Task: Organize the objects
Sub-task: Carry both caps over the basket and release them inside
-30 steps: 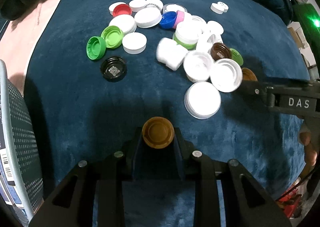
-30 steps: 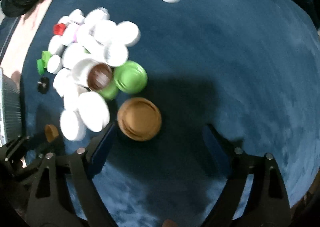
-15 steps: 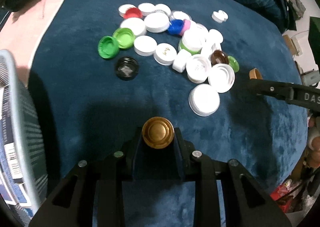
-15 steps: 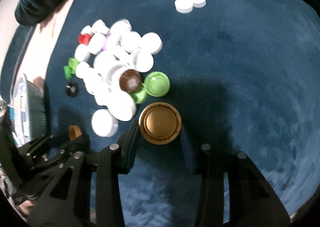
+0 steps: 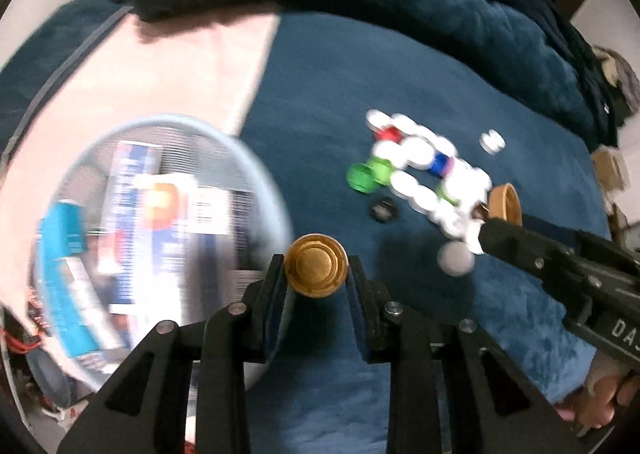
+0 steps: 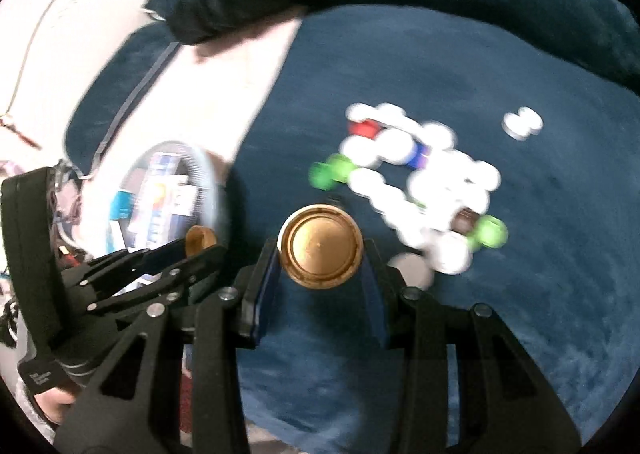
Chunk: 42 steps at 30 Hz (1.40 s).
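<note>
Dark blue plush blanket (image 5: 460,334) carries scattered plastic caps (image 5: 420,173); left of them, your round mesh basket (image 5: 256,157) holds printed cartons (image 5: 168,205). Each gripper, left gripper (image 5: 317,274) and right gripper (image 6: 320,254), clamps a gold round cap: small gold cap (image 5: 317,265) and large gold cap (image 6: 320,246).

dark blue blanket (image 5: 400,65) | pale mesh basket (image 5: 256,157) | inside: blurred, maybe printed boxes (image 5: 136,189)

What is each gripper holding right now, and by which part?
Left gripper holds a small gold cap by opposite sides of its rim. Right gripper holds a larger gold cap the same way.
</note>
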Motion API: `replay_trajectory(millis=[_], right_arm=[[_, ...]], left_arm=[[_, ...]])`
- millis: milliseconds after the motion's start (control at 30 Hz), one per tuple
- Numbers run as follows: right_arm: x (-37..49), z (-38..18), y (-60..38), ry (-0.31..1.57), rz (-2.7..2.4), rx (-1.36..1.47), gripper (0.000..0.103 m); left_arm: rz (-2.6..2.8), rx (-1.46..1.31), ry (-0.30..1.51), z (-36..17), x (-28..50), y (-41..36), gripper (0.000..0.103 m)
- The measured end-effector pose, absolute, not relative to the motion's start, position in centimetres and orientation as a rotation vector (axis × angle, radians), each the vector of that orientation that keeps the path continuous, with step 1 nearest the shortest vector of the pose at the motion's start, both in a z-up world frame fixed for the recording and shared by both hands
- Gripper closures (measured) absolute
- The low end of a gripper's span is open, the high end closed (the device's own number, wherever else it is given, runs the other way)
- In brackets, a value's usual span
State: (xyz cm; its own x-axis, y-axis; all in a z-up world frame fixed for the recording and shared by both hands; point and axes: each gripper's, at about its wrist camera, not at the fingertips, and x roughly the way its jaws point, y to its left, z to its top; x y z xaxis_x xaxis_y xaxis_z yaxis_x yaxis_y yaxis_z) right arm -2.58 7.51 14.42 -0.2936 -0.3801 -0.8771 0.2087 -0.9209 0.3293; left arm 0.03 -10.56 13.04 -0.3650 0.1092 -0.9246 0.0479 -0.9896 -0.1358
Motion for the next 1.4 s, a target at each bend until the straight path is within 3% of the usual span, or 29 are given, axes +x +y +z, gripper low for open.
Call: replay_trajectory(millis=[267,633,667,700,733,767,833,900,1000,1167,1400], right_arm=[[-4.5,13.5,-1.1,-0.188,-2.099,1.544,0.063],[-9.0,12.0,-8.4,-0.293,-2.008,1.561,0.062],[-9.5,11.6,-8.5,-0.339,-1.986,1.568,0.061],[-9.8,11.2,-8.4,-0.37,-1.968,1.596,0.057],[-9.9,11.1,-8.2,-0.382,-1.97,1.611,0.053],[-9.8,11.2,-7.9,-0.384,-1.986,1.606,0.048],[-9.2,11.5,-7.3,-0.362,-2.012,1.588,0.04],[-8.6,11.7,-6.7,-0.321,-2.036,1.587,0.024],[-7.7,11.7,-5.6,-0.284,-2.077,1.59,0.008],[-6.7,12.3,-4.0,-0.281,-2.11,1.588,0.0],[-5.0,13.7,-1.8,-0.296,-2.153,1.564,0.0]], left_arm=[[2.777,-1.755,-0.362,14.4,0.1,-21.0,0.073],[2.805,-1.794,-0.514,13.2,-3.3,-26.6,0.073],[2.828,-1.818,-0.517,12.9,-3.5,-26.9,0.062],[2.842,-1.831,-0.514,12.8,-3.5,-27.0,0.052],[2.858,-1.832,-0.512,12.8,-3.4,-27.1,0.032],[2.873,-1.819,-0.509,12.9,-3.1,-27.0,0.019],[2.906,-1.831,-0.476,13.1,-2.7,-26.8,0.015],[2.924,-1.877,-0.413,12.9,-2.5,-26.4,0.013],[2.928,-1.899,-0.34,12.6,-1.9,-25.3,0.013],[2.903,-1.914,-0.278,12.6,-1.1,-23.4,0.013],[2.907,-1.878,-0.259,14.3,-0.3,-21.2,0.013]])
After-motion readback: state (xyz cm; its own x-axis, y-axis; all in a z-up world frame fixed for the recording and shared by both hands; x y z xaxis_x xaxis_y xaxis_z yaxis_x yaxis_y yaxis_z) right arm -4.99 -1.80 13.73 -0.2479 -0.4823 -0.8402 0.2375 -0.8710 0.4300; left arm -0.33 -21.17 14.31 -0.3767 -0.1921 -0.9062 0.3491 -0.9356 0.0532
